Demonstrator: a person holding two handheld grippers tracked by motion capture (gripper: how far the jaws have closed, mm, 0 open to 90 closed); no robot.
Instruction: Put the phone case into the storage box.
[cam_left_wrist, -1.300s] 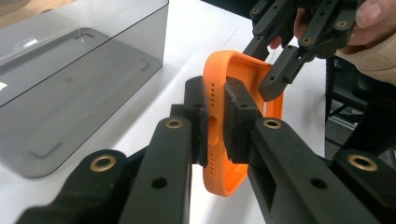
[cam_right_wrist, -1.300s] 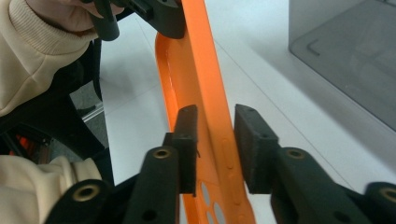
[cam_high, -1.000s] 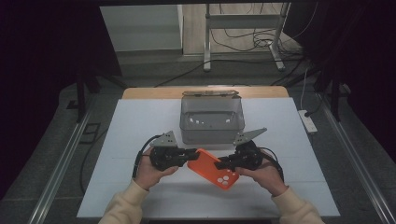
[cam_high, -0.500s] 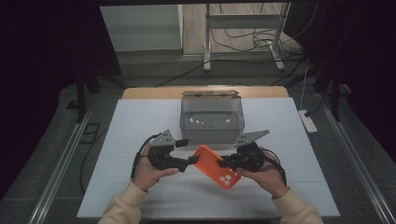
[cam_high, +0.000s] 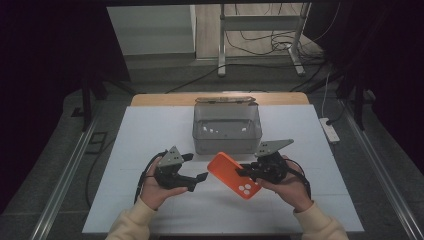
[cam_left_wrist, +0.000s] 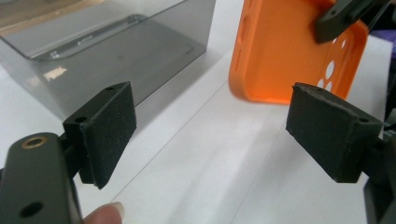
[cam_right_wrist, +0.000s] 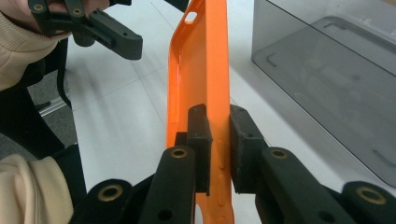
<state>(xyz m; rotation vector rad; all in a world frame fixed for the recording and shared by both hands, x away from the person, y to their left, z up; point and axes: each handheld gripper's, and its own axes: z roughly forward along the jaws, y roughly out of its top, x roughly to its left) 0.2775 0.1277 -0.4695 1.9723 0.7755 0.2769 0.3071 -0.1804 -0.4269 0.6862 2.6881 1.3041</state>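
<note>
Orange case (cam_high: 234, 175) sits pinched by its edge in my right claw (cam_right_wrist: 218, 140), pads pressed on either side of the rim, so it hangs tilted just above the table (cam_high: 150, 130). My left claw (cam_left_wrist: 212, 126) has just been opening and now stands wide with nothing between its pads (cam_left_wrist: 105, 128); the case lies just beyond its tips, apart from them. I read this as the end of a handover: left has let go, right carries the load. Beyond both claws, a little past the case, stands the grey bin (cam_high: 227, 128), open at the top. If the case is meant for it, my next move calls for lifting the right claw over the near wall, keeping the grip firm on that thin edge, and holding the left claw clear.
</note>
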